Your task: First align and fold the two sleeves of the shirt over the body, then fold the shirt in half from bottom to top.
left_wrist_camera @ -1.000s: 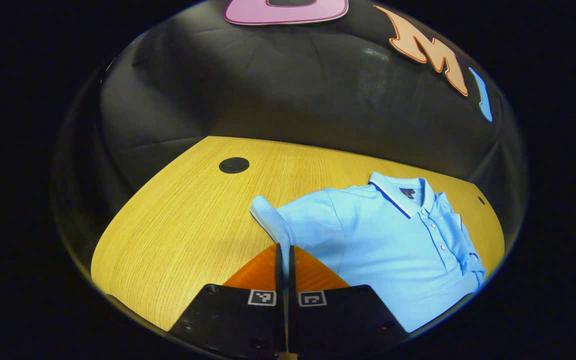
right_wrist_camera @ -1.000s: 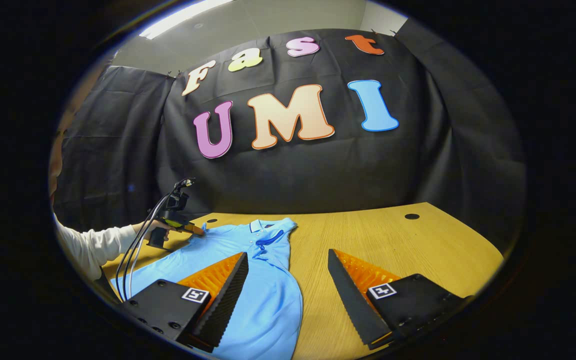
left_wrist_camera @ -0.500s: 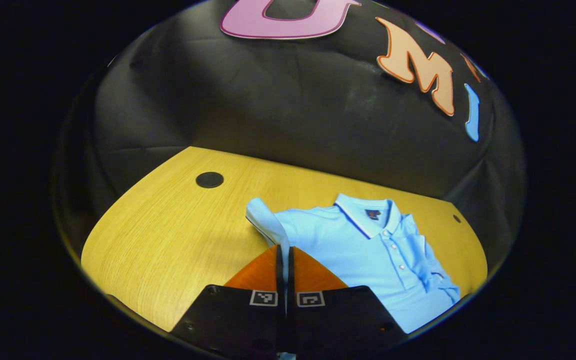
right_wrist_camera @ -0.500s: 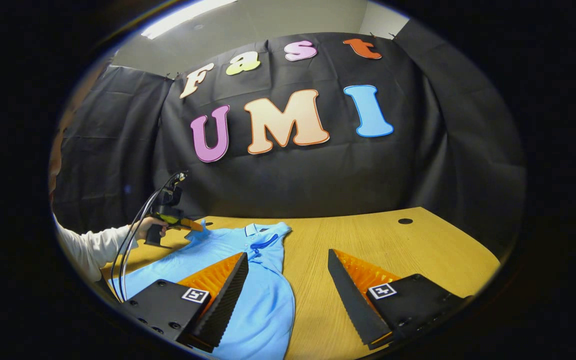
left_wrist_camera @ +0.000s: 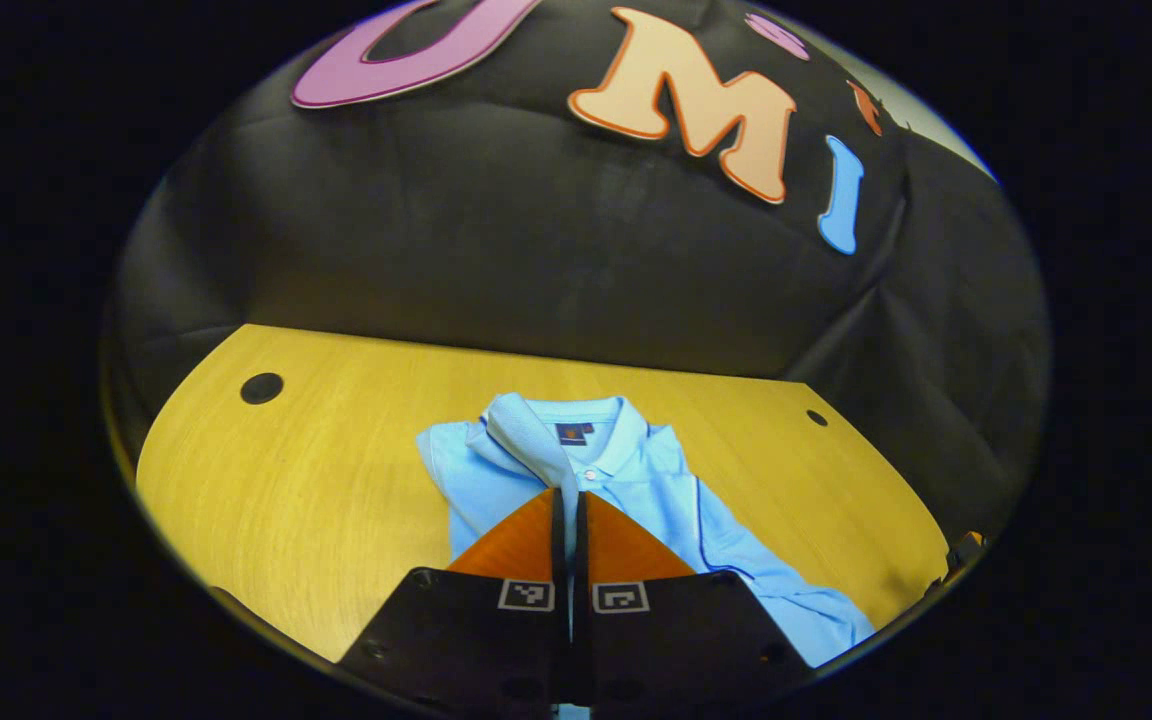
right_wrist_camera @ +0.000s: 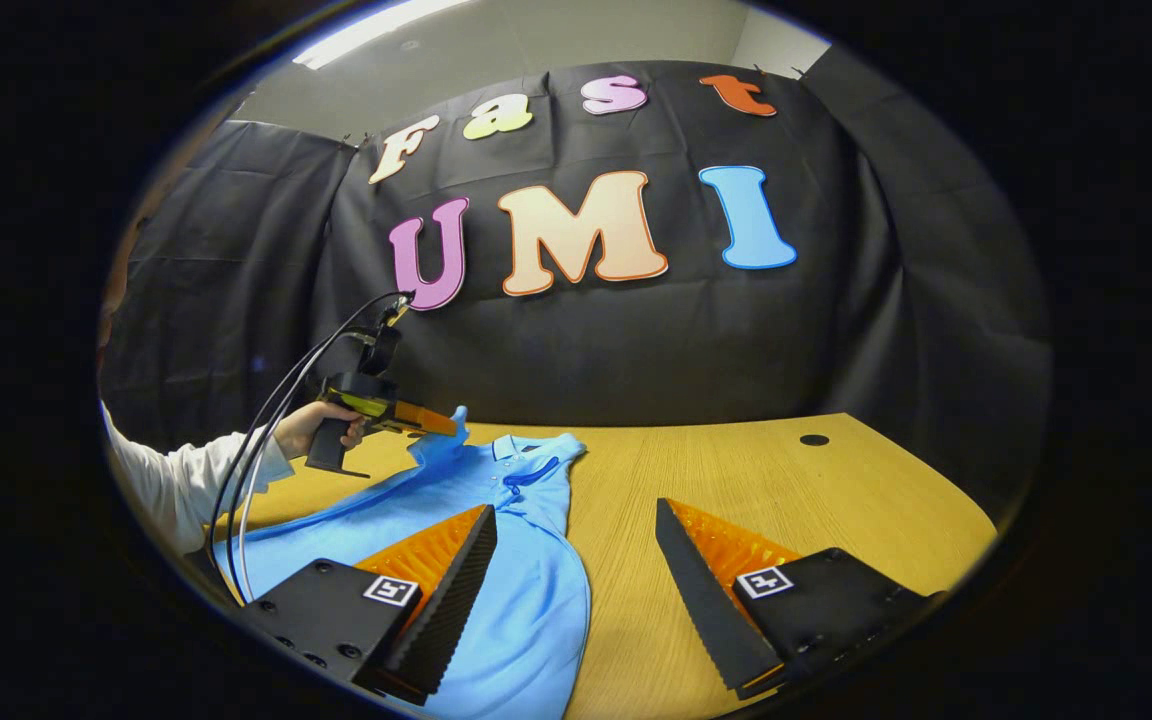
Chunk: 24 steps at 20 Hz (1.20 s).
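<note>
A light blue polo shirt (left_wrist_camera: 636,490) (right_wrist_camera: 496,520) lies collar-far on the wooden table (left_wrist_camera: 336,480) (right_wrist_camera: 816,500). My left gripper (left_wrist_camera: 568,497) is shut on the shirt's sleeve (left_wrist_camera: 526,440), which stands up between the fingers and hangs over the collar area. In the right gripper view that left gripper (right_wrist_camera: 441,425) is held by a hand (right_wrist_camera: 311,425) above the shirt's far left part, lifting the sleeve (right_wrist_camera: 441,450) off the table. My right gripper (right_wrist_camera: 576,525) is open and holds nothing, low over the table at the shirt's right edge.
Black round caps sit in the tabletop at the far left (left_wrist_camera: 262,387) and far right (left_wrist_camera: 816,417) (right_wrist_camera: 814,439). A white sleeve (right_wrist_camera: 186,485) and black cables (right_wrist_camera: 266,440) reach in from the left. Bare wood lies right of the shirt.
My left gripper has risen and swung right over the shirt's body, carrying the sleeve with it. The right gripper has stayed open and nearly still.
</note>
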Tool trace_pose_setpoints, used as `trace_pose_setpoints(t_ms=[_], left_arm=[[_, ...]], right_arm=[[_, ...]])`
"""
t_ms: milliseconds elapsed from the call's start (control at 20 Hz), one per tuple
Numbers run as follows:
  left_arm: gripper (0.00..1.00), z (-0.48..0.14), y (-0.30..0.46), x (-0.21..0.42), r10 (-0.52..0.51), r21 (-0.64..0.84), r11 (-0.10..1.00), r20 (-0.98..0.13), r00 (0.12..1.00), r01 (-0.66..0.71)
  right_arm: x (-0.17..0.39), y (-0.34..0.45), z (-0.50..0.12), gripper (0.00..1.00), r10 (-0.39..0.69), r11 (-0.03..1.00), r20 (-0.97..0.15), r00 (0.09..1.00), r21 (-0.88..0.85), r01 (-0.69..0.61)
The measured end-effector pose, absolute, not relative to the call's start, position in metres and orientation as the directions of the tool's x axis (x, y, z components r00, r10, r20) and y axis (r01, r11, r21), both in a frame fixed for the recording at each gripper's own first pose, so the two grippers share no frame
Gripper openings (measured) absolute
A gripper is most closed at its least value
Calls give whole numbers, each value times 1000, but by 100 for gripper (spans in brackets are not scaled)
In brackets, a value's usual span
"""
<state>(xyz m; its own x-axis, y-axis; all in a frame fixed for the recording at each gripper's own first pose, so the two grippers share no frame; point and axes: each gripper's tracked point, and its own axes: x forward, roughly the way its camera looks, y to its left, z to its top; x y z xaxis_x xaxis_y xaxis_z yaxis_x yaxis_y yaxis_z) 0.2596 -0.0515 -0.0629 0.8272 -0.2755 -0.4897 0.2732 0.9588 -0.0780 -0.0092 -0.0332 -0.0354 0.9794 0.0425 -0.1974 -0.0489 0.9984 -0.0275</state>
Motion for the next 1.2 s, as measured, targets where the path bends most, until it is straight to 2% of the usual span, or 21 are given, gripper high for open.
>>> trace_pose_setpoints(t_ms=[100,150,200,300,350,450,500,550,850,1200], left_arm=[[2,-72,-67,257,-297,-70,950,-509,808,305],[9,-75,-70,258,-298,-62,948,-512,805,311],[7,-77,-73,255,-306,-64,946,-510,804,319],[27,-76,-79,248,-327,-86,940,-503,800,330],[40,-76,-79,243,-328,-90,940,-498,803,328],[92,-67,-66,233,-302,-50,947,-476,826,317],[97,-61,-60,225,-283,-23,951,-460,841,308],[95,-57,-53,215,-270,-1,953,-446,853,302],[95,-53,-23,121,-230,30,961,-455,860,273],[94,-64,17,8,-151,40,981,-460,875,191]], right_arm=[[-9,-31,-37,99,49,998,-205,978,-23,-55],[-9,-31,-37,99,50,998,-205,977,-23,-56],[-9,-30,-37,99,52,998,-205,977,-23,-58],[-11,-30,-37,99,56,998,-206,977,-20,-62],[-11,-29,-36,99,59,998,-204,977,-18,-64],[-11,-28,-36,99,64,998,-203,977,-16,-69],[-12,-27,-36,99,68,997,-205,976,-15,-73],[-12,-25,-37,99,72,997,-207,976,-13,-76],[-22,-5,-53,99,110,994,-248,963,3,-112],[-67,11,-58,99,112,993,-274,955,-12,-119]])
